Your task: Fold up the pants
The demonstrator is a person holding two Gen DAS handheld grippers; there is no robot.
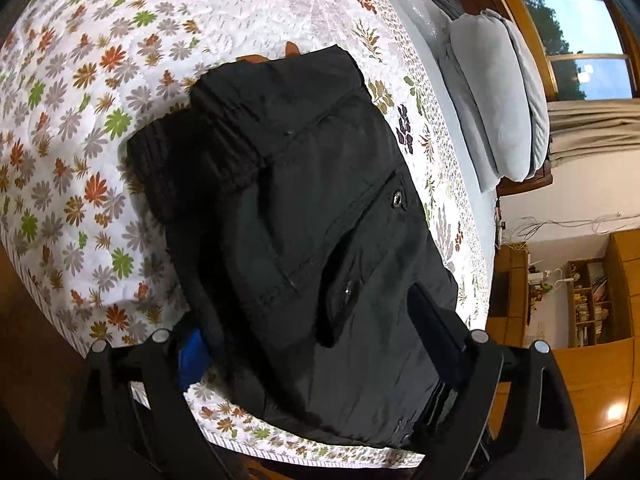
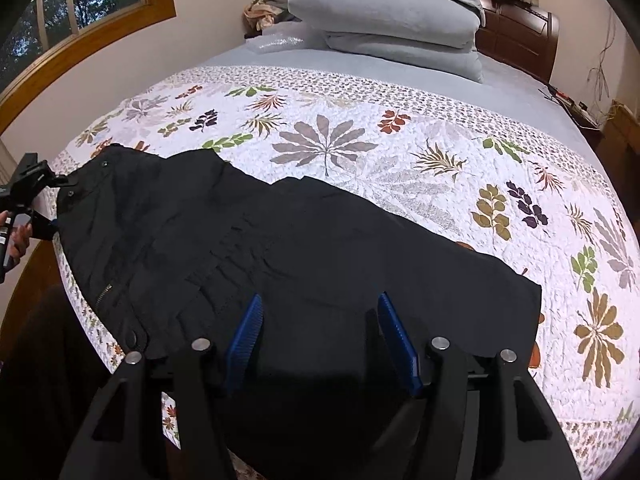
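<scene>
Black pants (image 1: 288,184) lie folded lengthwise on a floral quilt (image 1: 80,140), close to the bed's near edge. Their waist end, with snaps and pocket flaps, sits between the fingers of my left gripper (image 1: 308,320), whose jaws stand wide apart around it. The left blue pad (image 1: 192,356) is partly hidden behind the cloth. In the right wrist view the pants (image 2: 280,240) stretch from that left gripper (image 2: 52,200) at far left to the leg end at right. My right gripper (image 2: 320,297) hovers over the leg part, blue pads (image 2: 246,340) apart, fabric smooth between them.
A folded grey duvet (image 2: 384,20) and loose clothes lie by the dark headboard (image 2: 516,28). A hand (image 2: 20,240) holds the left gripper's handle. The bed edge runs just under both grippers. Wooden shelves (image 1: 592,300) and floor (image 1: 592,420) lie beyond the bed.
</scene>
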